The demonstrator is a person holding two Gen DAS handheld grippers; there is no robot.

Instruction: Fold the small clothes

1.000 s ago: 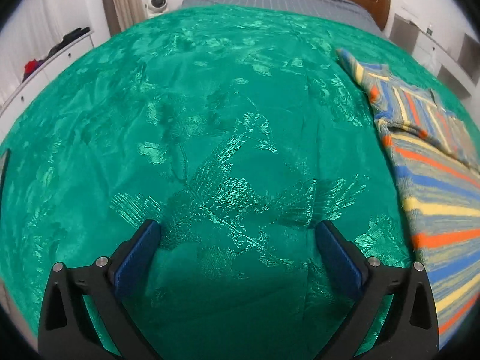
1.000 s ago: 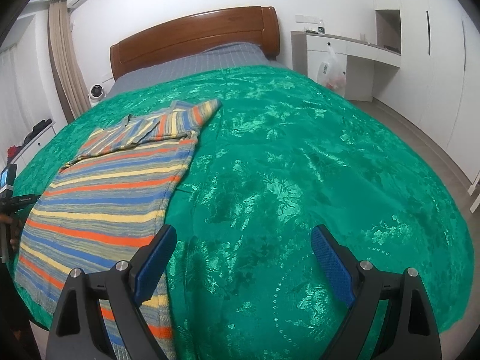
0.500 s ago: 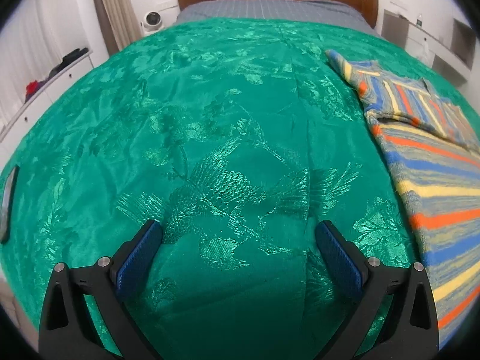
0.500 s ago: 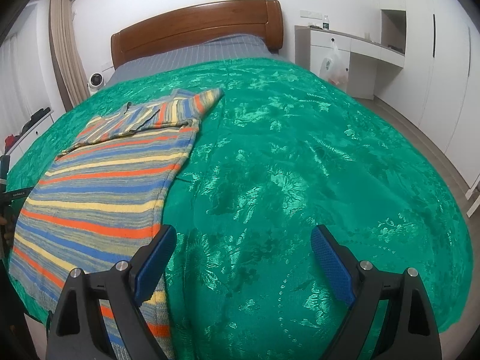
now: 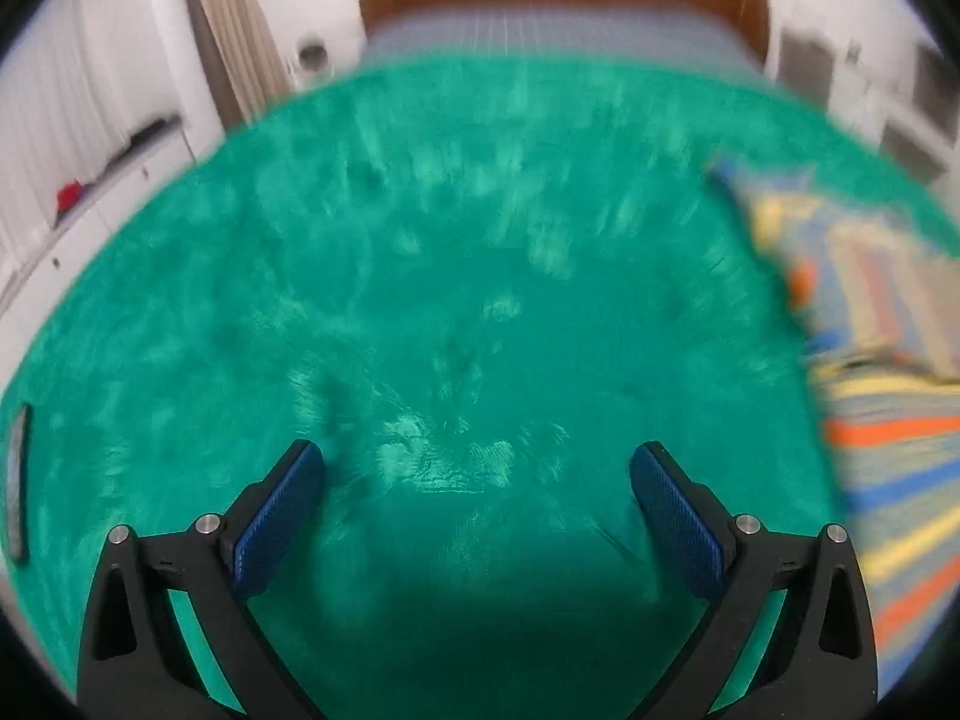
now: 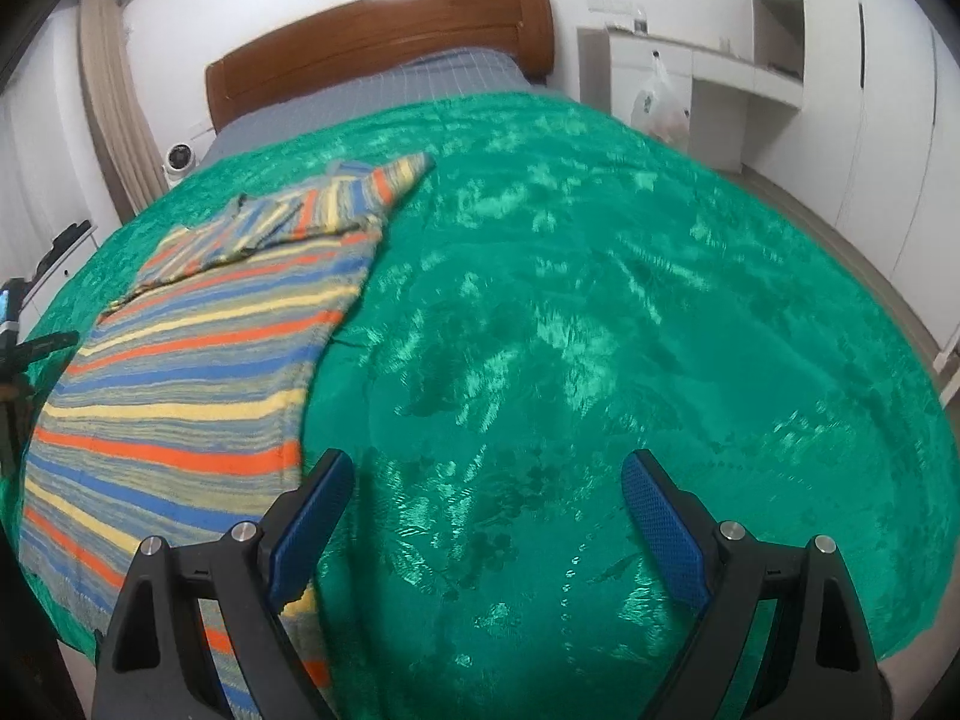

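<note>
A striped knit garment (image 6: 192,372), with blue, orange and yellow bands, lies flat on the green bedspread (image 6: 600,330), its top part folded down over the body. It also shows blurred at the right edge of the left wrist view (image 5: 888,420). My right gripper (image 6: 483,498) is open and empty, above the bedspread just right of the garment's near edge. My left gripper (image 5: 477,492) is open and empty over bare bedspread, left of the garment.
A wooden headboard (image 6: 378,42) and grey bedding are at the far end. White cabinets and a plastic bag (image 6: 660,102) stand at the right. A flat dark device (image 5: 18,480) lies at the bed's left edge. A small round white camera (image 6: 180,156) sits by the curtain.
The left wrist view is now motion-blurred and tilted up; the left gripper has moved back and the garment has shifted to the right edge. The right gripper has moved only slightly.
</note>
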